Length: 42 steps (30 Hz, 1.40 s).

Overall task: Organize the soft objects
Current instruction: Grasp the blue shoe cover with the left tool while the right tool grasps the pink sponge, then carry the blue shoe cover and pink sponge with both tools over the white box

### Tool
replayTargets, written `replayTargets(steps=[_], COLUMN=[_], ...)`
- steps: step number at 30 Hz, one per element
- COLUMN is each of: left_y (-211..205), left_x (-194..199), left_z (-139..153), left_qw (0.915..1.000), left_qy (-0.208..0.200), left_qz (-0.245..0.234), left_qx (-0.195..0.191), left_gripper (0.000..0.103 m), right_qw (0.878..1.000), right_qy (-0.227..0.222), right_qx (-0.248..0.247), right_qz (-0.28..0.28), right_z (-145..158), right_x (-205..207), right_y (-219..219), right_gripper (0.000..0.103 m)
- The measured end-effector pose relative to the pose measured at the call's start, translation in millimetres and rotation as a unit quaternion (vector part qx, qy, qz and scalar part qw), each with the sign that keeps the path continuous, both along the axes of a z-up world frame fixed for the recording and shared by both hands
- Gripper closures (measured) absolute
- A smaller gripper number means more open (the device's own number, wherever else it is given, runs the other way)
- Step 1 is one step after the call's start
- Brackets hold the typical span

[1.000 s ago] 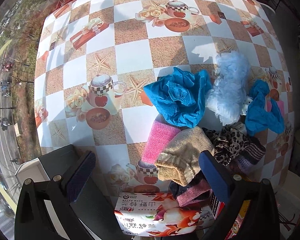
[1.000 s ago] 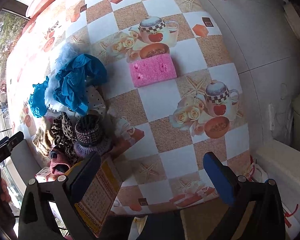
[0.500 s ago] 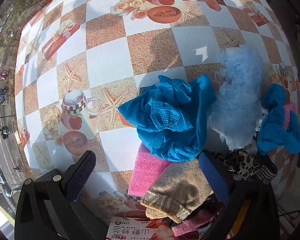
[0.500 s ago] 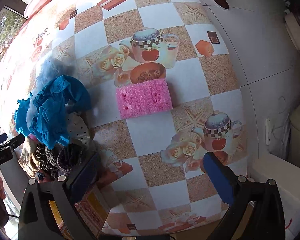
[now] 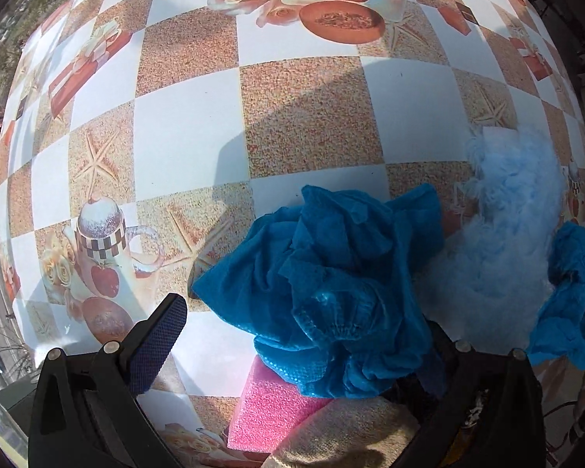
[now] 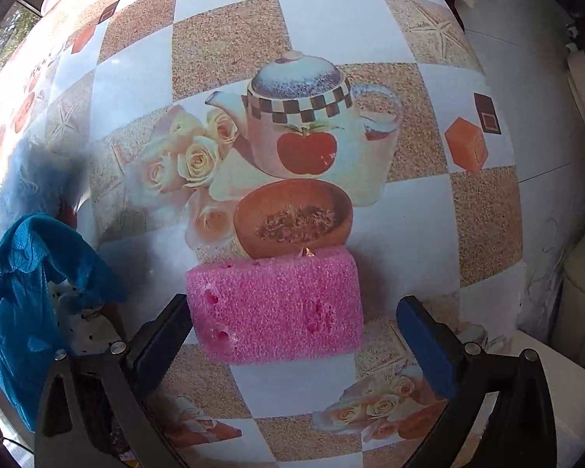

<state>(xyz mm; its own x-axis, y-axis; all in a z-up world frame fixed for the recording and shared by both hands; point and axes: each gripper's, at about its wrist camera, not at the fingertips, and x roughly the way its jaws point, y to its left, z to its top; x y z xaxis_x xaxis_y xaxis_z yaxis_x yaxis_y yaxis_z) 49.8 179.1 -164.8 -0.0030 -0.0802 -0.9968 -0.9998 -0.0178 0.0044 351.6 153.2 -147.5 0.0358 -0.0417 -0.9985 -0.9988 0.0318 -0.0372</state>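
In the left wrist view a crumpled blue cloth lies on a pink sponge and a tan cloth. My left gripper is open, with the blue cloth between its fingers; the right finger is mostly hidden. A fluffy light-blue piece and another blue cloth lie to the right. In the right wrist view a second pink sponge lies on the table between the open fingers of my right gripper. The left finger is at the sponge's left end.
The table has a checkered cloth printed with teapots, roses and starfish. In the right wrist view the blue cloth, a dotted white fabric and the fluffy piece sit at the left. The table edge and floor are at the right.
Both grippers have moved forward and lower. The left one has closed in on the blue cloth, the right one on the pink sponge, which now lies between its fingers.
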Motion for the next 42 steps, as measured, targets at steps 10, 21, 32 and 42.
replayTargets(steps=[10, 21, 32, 42], left_y=[2, 3, -22, -68], left_x=[0, 1, -7, 78], left_z=[-5, 17, 89, 152], left_qw=[0.9999, 0.9991, 0.9944, 0.9863], left_qy=[-0.008, -0.032, 0.003, 0.006], left_qz=[0.013, 0.003, -0.012, -0.090], left_qx=[0.002, 0.029, 0.105, 0.139], left_gripper=[0.000, 0.073, 0.075, 0.075], right_qw=[1.000, 0.999, 0.998, 0.996], right_qy=[0.000, 0.001, 0.030, 0.061], right_qx=[0.011, 0.018, 0.042, 0.057], right_qz=[0.001, 0.038, 0.041, 0.036], right_z=[-1, 11, 68, 133], right_x=[4, -3, -11, -2], right_y=[0, -9, -27, -70], right_gripper=[0.000, 0.024, 0.032, 0.032])
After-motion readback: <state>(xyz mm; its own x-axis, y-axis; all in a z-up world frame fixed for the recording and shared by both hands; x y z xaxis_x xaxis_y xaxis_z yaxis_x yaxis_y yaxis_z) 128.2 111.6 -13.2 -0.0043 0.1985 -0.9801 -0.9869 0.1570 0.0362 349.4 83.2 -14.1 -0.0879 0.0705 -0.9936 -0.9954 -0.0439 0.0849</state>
